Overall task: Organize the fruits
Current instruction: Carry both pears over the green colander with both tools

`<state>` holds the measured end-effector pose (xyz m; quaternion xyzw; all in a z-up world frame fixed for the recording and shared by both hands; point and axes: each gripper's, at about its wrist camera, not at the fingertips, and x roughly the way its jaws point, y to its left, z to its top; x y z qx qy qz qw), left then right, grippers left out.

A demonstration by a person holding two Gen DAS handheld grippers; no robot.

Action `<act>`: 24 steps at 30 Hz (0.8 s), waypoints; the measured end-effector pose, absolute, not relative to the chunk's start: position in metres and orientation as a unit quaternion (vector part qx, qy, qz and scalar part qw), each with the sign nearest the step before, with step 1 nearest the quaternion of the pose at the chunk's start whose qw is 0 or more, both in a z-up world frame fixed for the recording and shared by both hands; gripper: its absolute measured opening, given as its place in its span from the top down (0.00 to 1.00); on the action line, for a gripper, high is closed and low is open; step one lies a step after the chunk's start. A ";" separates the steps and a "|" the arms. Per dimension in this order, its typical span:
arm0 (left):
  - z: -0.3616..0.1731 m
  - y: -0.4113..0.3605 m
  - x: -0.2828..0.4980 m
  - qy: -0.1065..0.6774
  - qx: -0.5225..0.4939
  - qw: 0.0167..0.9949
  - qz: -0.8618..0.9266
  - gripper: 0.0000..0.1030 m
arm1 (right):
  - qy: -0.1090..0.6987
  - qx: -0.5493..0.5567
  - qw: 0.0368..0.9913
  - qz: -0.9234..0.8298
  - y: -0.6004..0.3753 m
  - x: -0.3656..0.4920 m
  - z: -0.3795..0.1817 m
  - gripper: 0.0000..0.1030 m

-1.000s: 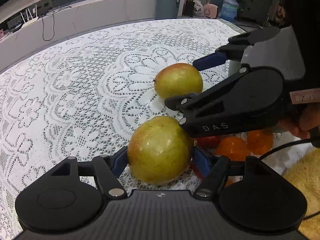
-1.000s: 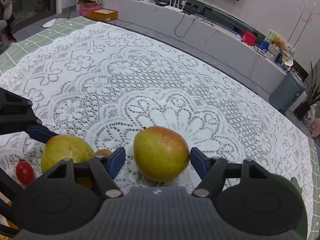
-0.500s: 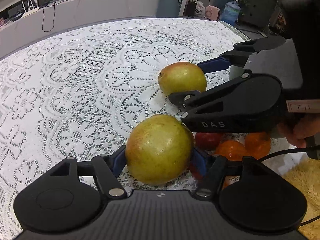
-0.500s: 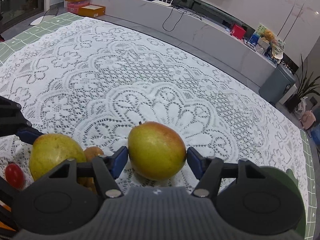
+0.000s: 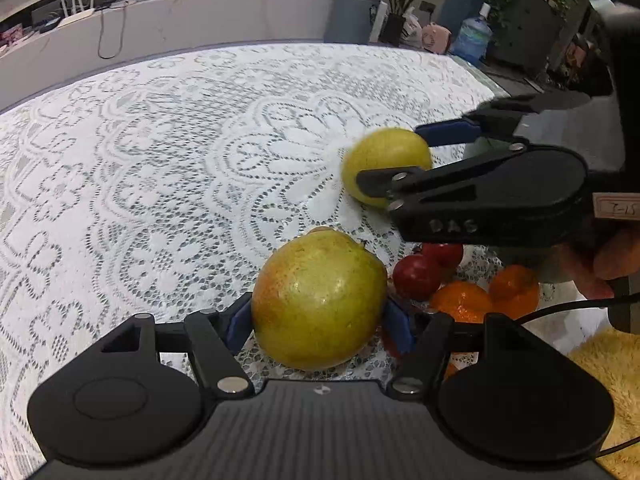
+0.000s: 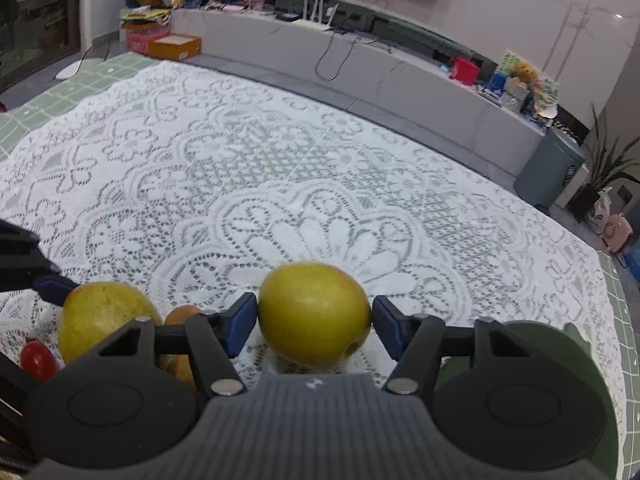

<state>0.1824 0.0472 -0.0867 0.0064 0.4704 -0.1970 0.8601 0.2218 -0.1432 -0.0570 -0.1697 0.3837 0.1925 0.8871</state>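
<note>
**Both tongs take a yellow-green fruit**

The left tongs grip the larger fruit — both blue pads press its flanks. In the right wrist view the right tongs are closing on the smaller fruit; the pads touch or almost touch its sides. It lies on the lace tabletop, at about one o'clock from the larger one. Red fruits and oranges crowd just at three o'clock of the left grip.

To do this well, each squeeze should stay centred on the widest girth, then rise straight — sideways drift could knock the cluster.
</note>
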 end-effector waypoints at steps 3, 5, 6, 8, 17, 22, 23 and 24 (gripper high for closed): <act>-0.081 0.053 0.177 0.458 -0.009 0.868 -0.189 0.25 | 0.376 -0.142 0.896 0.189 -0.153 0.218 -0.050 0.42; -0.077 0.057 0.174 0.450 -0.021 0.874 -0.184 0.25 | 0.367 -0.129 0.901 0.190 -0.157 0.214 -0.044 0.42; -0.074 0.059 0.173 0.445 -0.029 0.877 -0.180 0.25 | 0.361 -0.126 0.904 0.191 -0.159 0.210 -0.041 0.42; -0.070 0.062 0.170 0.436 -0.038 0.882 -0.173 0.25 | 0.348 -0.123 0.910 0.190 -0.161 0.203 -0.035 0.42; -0.035 0.055 0.157 0.398 -0.050 0.902 -0.161 0.25 | 0.305 -0.092 0.930 0.181 -0.191 0.175 -0.004 0.42; -0.016 0.039 0.143 0.382 -0.063 0.906 -0.171 0.25 | 0.291 -0.069 0.939 0.170 -0.216 0.156 0.013 0.42; -0.011 0.034 0.140 0.378 -0.060 0.907 -0.173 0.25 | 0.288 -0.062 0.940 0.170 -0.222 0.152 0.017 0.42; -0.007 0.030 0.138 0.376 -0.057 0.908 -0.174 0.25 | 0.284 -0.053 0.942 0.171 -0.228 0.148 0.021 0.42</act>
